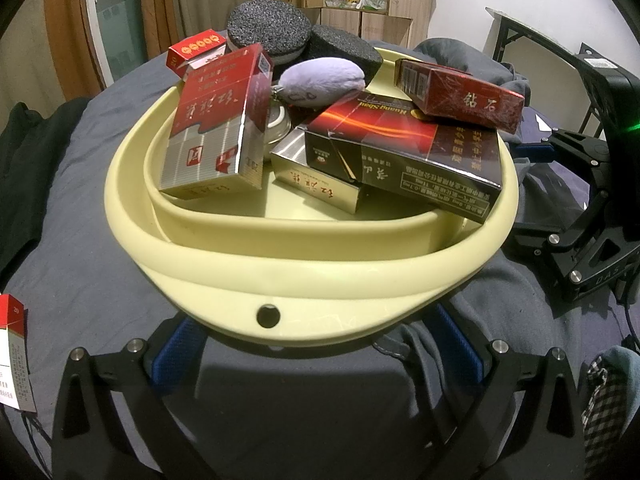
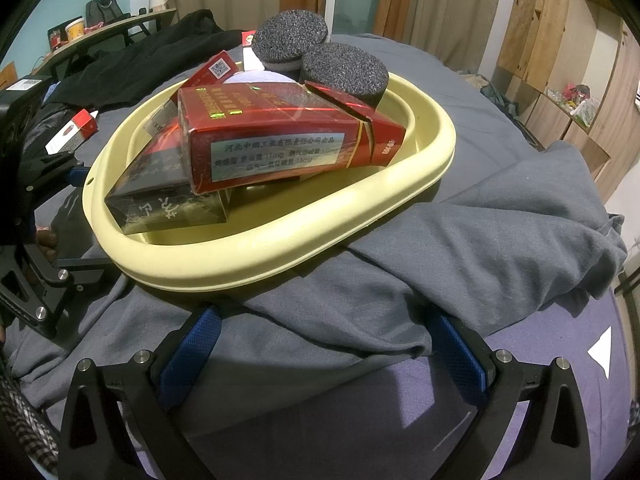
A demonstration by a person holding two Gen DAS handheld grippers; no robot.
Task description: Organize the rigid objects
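Note:
A pale yellow basin sits on the grey bedding and holds several cigarette boxes. Among them are a red-and-silver box standing on end, a black-and-red box and a dark red box on top. A purple plush and two black foam discs lie at the back. My left gripper is open with nothing in it, its blue pads just under the basin's near rim. My right gripper is open over a grey garment, short of the basin's rim.
A loose red-and-white pack lies on the bed left of the basin, and another pack shows at the left edge. Dark clothes lie behind. A folding table and wooden shelves stand around the bed.

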